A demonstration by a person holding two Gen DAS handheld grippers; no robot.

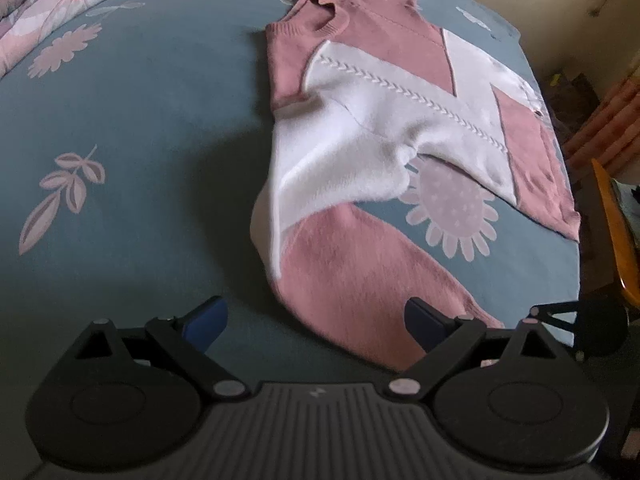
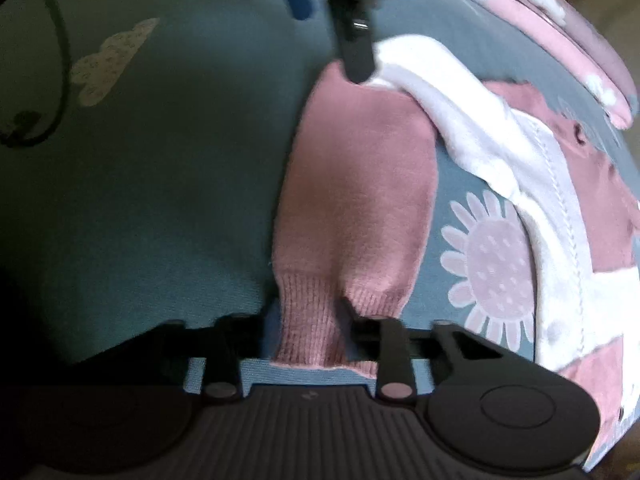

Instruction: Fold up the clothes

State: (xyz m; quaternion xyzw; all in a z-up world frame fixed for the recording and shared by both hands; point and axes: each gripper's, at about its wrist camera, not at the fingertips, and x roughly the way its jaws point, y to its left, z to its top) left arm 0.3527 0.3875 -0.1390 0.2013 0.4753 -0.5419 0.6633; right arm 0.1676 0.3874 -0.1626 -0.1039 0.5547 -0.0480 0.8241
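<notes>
A pink and white knit sweater [image 1: 392,92] lies on the blue flowered bedsheet [image 1: 140,128], its near sleeve [image 1: 360,276] running toward me. My left gripper [image 1: 316,320] is open and empty, hovering with its blue pads either side of the sleeve's near part. In the right wrist view my right gripper [image 2: 310,320] is shut on the sleeve's ribbed pink cuff [image 2: 320,312]. The sleeve [image 2: 356,192] stretches away from it toward the left gripper [image 2: 348,20], which shows at the top of that view.
A pink flowered quilt [image 1: 52,4] lies along the far left of the bed. The bed's edge [image 1: 576,208] runs down the right, with a wooden chair [image 1: 616,232] beside it. A dark cable [image 2: 56,60] lies on the sheet in the right wrist view.
</notes>
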